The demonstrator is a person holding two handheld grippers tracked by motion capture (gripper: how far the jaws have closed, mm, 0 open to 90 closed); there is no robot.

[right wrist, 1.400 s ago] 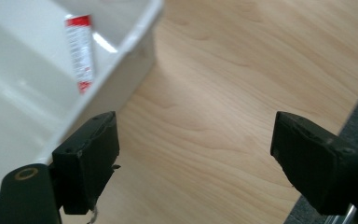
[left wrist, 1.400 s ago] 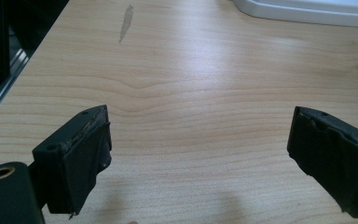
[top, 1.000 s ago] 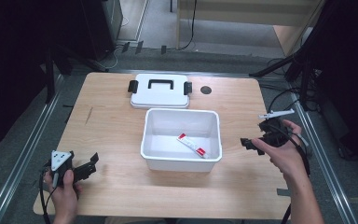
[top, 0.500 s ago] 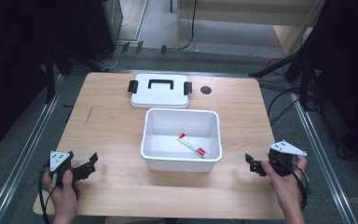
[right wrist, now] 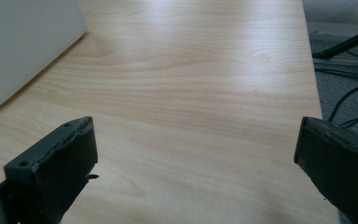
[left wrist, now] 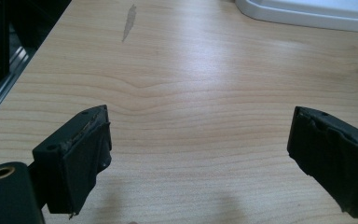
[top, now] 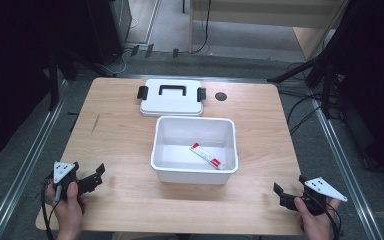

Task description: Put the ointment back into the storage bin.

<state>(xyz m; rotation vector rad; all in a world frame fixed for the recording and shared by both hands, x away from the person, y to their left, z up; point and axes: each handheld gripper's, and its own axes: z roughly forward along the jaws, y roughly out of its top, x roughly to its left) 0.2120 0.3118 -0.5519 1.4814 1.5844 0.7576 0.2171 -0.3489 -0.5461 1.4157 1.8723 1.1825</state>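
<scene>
so both my tools are released, jaws wide: left tool [top: 96, 176] and right tool [top: 281, 194] sit low at the counter's [top: 120, 135] near corners. red-and-white tube [top: 205, 156] lies inside the white bin [top: 195, 170], lid [top: 171, 97] behind it.

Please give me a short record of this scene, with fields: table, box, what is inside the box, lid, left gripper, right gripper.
table: light wooden table
box: open white rectangular plastic box, near the table centre
contents: one red-and-white tube lying on the box floor
lid: white plastic lid with black handle and clips, flat on the table behind the box
left gripper: left gripper at the near left corner, open, holding nothing
right gripper: right gripper at the near right corner, open, holding nothing
</scene>
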